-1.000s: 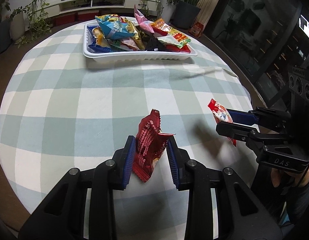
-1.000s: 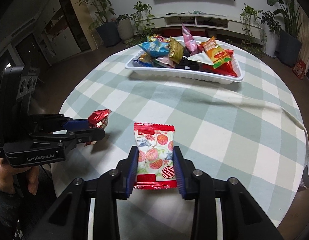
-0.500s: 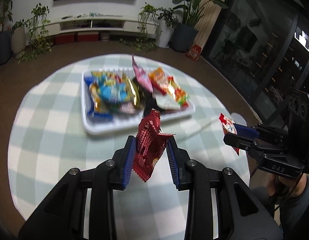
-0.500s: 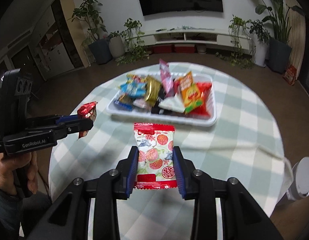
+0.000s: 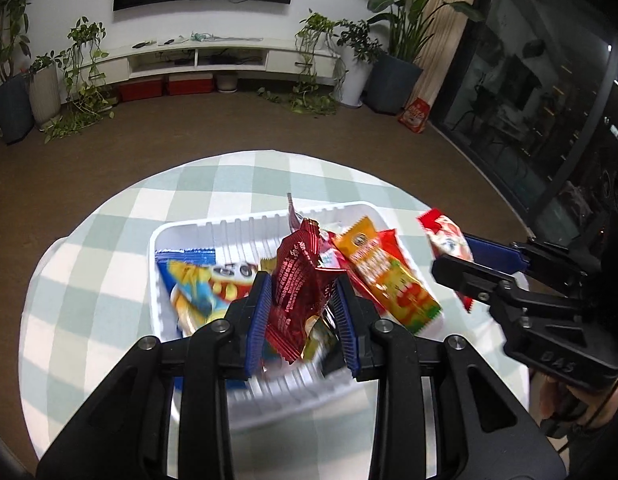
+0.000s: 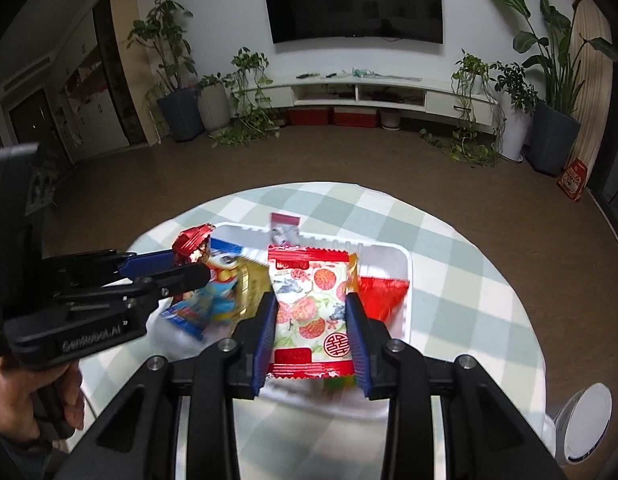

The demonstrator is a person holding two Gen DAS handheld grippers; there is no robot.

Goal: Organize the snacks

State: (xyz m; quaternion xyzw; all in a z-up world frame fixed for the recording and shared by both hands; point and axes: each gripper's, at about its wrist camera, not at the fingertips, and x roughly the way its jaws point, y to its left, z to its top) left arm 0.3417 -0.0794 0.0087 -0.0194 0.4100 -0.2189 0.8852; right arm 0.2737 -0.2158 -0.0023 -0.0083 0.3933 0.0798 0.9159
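Observation:
My left gripper (image 5: 303, 312) is shut on a dark red foil snack packet (image 5: 299, 284) and holds it above the white tray (image 5: 189, 232) of snacks. My right gripper (image 6: 311, 320) is shut on a white strawberry-print packet with red ends (image 6: 309, 304), also held over the tray (image 6: 389, 252). In the left wrist view the right gripper (image 5: 453, 256) shows at the right with its packet (image 5: 445, 232). In the right wrist view the left gripper (image 6: 189, 260) shows at the left with the red packet (image 6: 191, 242).
The tray holds several packets: a blue one (image 5: 193, 284), an orange one (image 5: 385, 276), a red one (image 6: 383, 296). It sits on a round table with a green-white checked cloth (image 5: 89, 280). A white bin (image 6: 585, 420) stands by the table at the right.
Both grippers have risen and moved forward with their packets, from low over the tablecloth to above the tray.

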